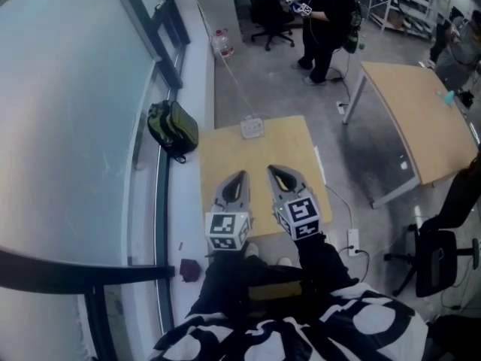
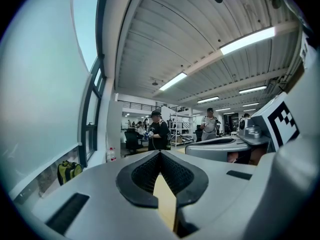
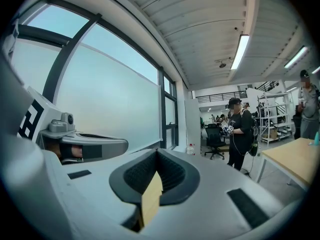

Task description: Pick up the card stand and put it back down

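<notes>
Gripper pair: your left gripper (image 1: 240,176) and right gripper (image 1: 273,171) lie side by side over the near half of the bench (image 1: 218,156), both pointing to 12 o'clock. Each gripper view shows its jaws met at the tips, with nothing held. A small pale object, judged to be the card stand (image 1: 252,128), rests on the bench at 12 o'clock from both grippers, well apart from them and between their two lines, so neither hand is clearly nearer. Its wider side appears to run from 9 to 3 o'clock, though it is too small to be sure. It sits close to the bench's far edge, with floor beyond, and bare wood lies between it and you. A backpack (image 1: 173,130) sits off the bench at 10 o'clock. A stand at rest suits both a pick yet to come and a set-down already made.
</notes>
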Motion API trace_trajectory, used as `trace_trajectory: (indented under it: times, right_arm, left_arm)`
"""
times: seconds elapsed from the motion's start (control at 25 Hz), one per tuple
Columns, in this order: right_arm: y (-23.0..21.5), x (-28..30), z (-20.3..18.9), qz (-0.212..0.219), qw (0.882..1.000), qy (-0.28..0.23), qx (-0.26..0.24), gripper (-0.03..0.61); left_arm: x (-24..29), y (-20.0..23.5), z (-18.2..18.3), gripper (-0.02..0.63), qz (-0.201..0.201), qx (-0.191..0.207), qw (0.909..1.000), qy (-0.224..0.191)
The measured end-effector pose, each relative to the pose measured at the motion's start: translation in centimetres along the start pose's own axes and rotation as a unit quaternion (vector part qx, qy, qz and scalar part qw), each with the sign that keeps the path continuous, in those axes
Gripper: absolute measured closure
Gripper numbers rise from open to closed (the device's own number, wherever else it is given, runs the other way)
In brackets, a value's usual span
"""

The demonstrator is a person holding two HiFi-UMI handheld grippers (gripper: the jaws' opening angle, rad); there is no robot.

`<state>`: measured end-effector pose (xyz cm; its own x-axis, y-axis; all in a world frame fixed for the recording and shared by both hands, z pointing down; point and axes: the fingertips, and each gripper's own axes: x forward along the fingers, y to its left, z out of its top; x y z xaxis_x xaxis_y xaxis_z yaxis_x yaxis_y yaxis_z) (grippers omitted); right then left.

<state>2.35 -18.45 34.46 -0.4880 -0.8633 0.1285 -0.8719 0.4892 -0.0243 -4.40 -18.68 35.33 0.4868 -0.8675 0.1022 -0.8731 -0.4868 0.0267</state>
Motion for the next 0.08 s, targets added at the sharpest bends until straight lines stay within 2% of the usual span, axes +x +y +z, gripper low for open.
trace_trajectory:
  times: [0.08]
  right_arm:
    - [0.51,0.94,0.39,0.000,1.000,0.002,0.003,0.563]
  left_arm:
    - [0.13,1.20,-0.44,0.604,0.000,0.002,1.0000,0.004]
